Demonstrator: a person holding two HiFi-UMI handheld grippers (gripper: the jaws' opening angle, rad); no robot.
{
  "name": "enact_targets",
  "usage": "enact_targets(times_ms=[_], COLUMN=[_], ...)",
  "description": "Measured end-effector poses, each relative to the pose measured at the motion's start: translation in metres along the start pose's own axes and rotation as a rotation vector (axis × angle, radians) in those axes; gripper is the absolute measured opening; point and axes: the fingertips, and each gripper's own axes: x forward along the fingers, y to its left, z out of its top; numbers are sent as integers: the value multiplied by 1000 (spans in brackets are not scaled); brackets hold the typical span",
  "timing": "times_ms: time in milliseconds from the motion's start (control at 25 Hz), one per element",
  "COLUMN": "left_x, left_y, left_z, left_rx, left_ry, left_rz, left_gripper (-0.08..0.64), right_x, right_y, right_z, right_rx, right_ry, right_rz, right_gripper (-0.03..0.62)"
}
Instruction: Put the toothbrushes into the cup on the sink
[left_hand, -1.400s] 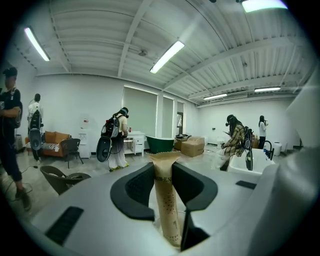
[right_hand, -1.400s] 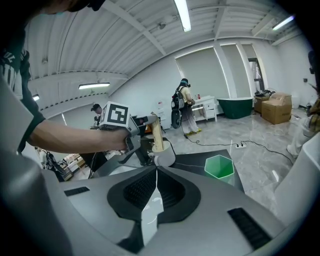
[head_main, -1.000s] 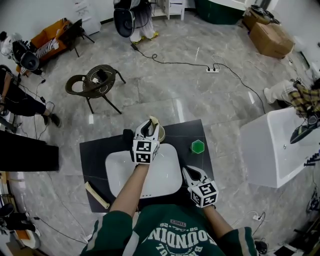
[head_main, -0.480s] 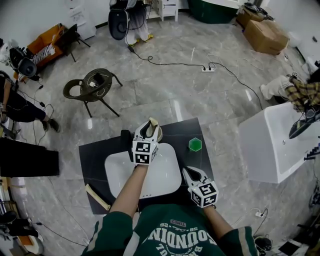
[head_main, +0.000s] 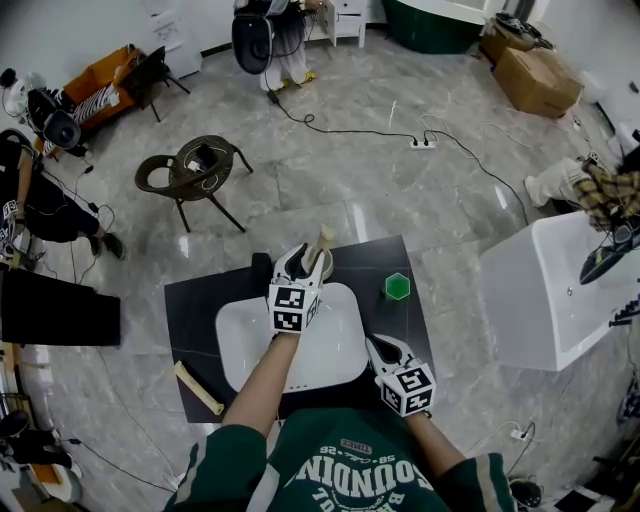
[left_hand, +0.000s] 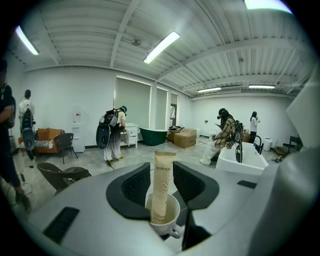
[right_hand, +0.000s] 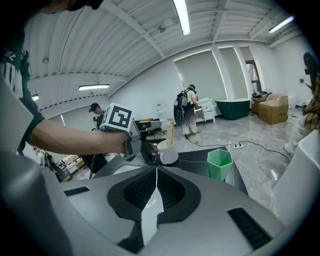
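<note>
A cream toothbrush box (left_hand: 161, 185) stands upright in the white cup (left_hand: 167, 223) at the back edge of the white sink (head_main: 330, 350). My left gripper (left_hand: 161, 167) is open around the box. Its jaws have just been opening, and the pads stand either side of the box without pressing it. In the head view the box (head_main: 323, 240) sticks up past the left gripper (head_main: 300, 262). A second toothbrush box (head_main: 198, 388) lies on the black counter (head_main: 195, 300) at the front left. My right gripper (head_main: 376, 344) hangs shut and empty at the sink's front right corner.
A green hexagonal cup (head_main: 397, 287) stands on the counter right of the sink, also in the right gripper view as the green cup (right_hand: 220, 162). A white bathtub (head_main: 545, 290) is at the right. A chair (head_main: 195, 170) and cables lie on the floor beyond.
The left gripper's jaws have spread and drawn back a little, so the box now shows free beyond their tips in the cup. The right gripper has not moved.
</note>
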Motion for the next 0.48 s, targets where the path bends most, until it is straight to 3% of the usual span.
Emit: enact_targets(times_ms=[240,360,480], left_x=[-25,-40,-53], left_y=[-1,-3,-6], left_z=[13,21,23], left_rx=[-7,-8,-21], left_ry=[-54,-78,-83], left_rz=[7,-1,-21], left_gripper=[125,29,11], right_x=[0,1,4], right_y=[14,21,29], right_z=[-1,0,2], right_rx=[-16,-27,-39], right_ry=[-2,-3,-6], right_rz=[14,24,37], right_gripper=[41,41,41])
